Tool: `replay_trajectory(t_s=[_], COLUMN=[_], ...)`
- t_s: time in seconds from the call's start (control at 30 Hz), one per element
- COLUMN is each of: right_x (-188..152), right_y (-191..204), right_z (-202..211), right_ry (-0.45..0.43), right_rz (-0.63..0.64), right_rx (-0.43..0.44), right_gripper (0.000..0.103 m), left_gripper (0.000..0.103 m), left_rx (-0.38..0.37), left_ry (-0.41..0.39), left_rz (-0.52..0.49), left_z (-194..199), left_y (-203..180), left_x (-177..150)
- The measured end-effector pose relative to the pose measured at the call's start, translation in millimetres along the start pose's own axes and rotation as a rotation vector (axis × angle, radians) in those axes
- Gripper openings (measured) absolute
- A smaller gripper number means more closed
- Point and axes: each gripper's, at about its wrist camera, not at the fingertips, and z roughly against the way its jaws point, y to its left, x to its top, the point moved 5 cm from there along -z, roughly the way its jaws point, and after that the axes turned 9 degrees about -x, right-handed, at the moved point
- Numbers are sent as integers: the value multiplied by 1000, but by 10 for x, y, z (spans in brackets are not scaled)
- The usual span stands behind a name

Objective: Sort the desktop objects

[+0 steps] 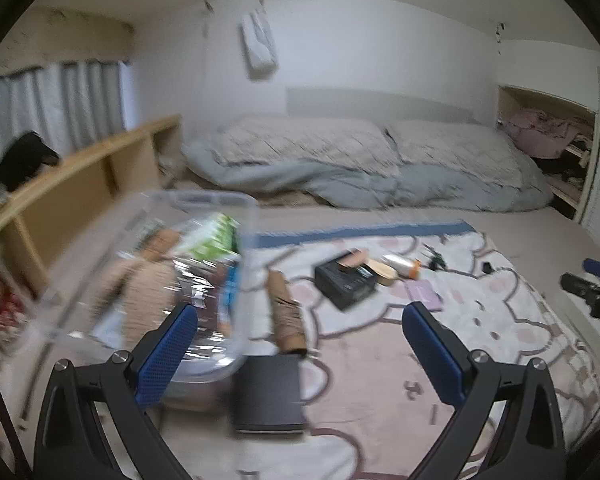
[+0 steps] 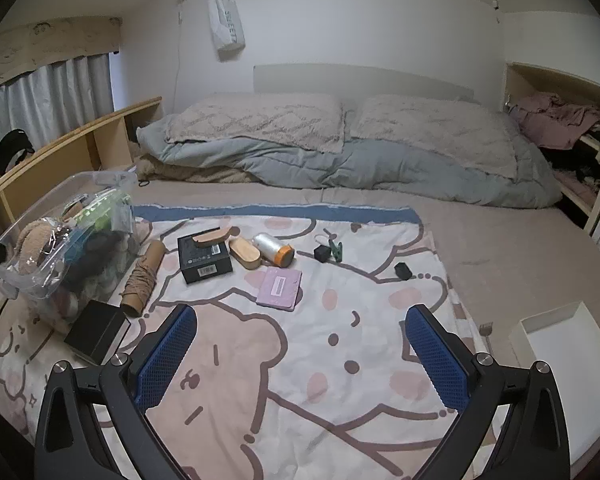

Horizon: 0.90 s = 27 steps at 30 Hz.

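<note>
Desktop objects lie scattered on the cartoon blanket (image 1: 380,360): through your left wrist, the left claw (image 1: 300,344) is spread empty above a black box (image 1: 268,392) beside the clear bin (image 1: 148,280). Through your right wrist, the right claw (image 2: 300,344) is spread empty, short of the purple notebook (image 2: 279,288).

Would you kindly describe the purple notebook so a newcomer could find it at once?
Start at the cartoon blanket spread over the bed. Near its middle, just in front of the white bottle with the orange cap, lies the notebook. It is the only flat purple thing there.
</note>
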Motion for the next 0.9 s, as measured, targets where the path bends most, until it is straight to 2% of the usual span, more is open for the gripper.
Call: replay_trajectory(t_s=[0.1,0.23,0.33,0.47,0.53,0.6,0.67,0.73,0.8,0.87,0.9], right_x=[27,70,108,81,66,56,45,39,20,7,5], right_y=[56,57,46,76,142,207,239,235,227,201,188], right_z=[-127,-371,-584,-889,-1038,-1205,-1352,-1500,-1687,-1869,-1944], right_ry=[15,47,85,164,189,205,230,265,306,338,347], right_rz=[11,-22,-48,-92,-78,-54,-61,-97,-149,-197,-217], right_rx=[15,15,10,50,69,64,73,87,120,137,138], right_gripper=[103,103,103,103,103,102,85,79,70,55,53], left_gripper=[102,101,101,101,101,97,95,91,87,85,85], left_rx=[-28,-42,-35,-30,-25,-27,-26,-36,-49,-64,-70], left_ry=[82,142,161,168,172,184,204,225,253,274,286], left_rz=[8,-7,-26,-43,-57,-70,-73,-68,-63,-56,-53], left_z=[-307,-619,-816,-1009,-1132,-1252,-1378,-1506,-1638,-1755,-1821], left_y=[-140,-303,-381,-424,-449,-470,-494,-521,-553,-592,-610], left_x=[-16,-21,-20,-18,-14,-32,-57,-99,-144,-187,-212])
